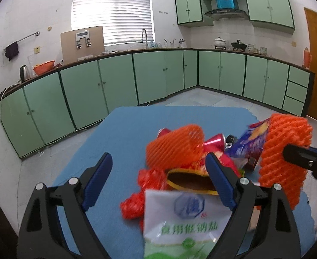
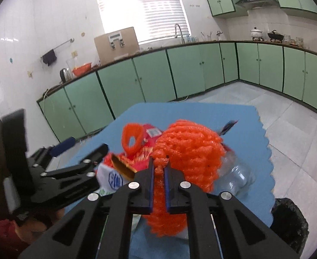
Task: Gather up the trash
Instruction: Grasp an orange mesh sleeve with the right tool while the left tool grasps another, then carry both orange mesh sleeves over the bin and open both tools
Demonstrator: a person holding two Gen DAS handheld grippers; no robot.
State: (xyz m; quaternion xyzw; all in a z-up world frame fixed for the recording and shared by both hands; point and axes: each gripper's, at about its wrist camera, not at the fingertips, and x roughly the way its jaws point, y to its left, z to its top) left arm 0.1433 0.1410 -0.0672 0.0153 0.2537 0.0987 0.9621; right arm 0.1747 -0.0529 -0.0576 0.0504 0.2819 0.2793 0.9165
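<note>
Right gripper (image 2: 159, 170) jaws pinch orange foam net (image 2: 190, 149) between them — left gripper (image 1: 158, 170) spread.

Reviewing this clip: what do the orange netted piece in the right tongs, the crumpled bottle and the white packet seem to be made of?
Orange netted piece: soft foam mesh, matte; its open lattice squashes between the right tongs.
Crumpled bottle: thin clear plastic, glossy, dented walls.
White packet: probably plastic film, shiny and creased, printed in green.

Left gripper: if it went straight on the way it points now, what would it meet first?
Probably the white salt bag lying between the open left gripper fingers, then the trash pile behind; depth is uncertain.
</note>
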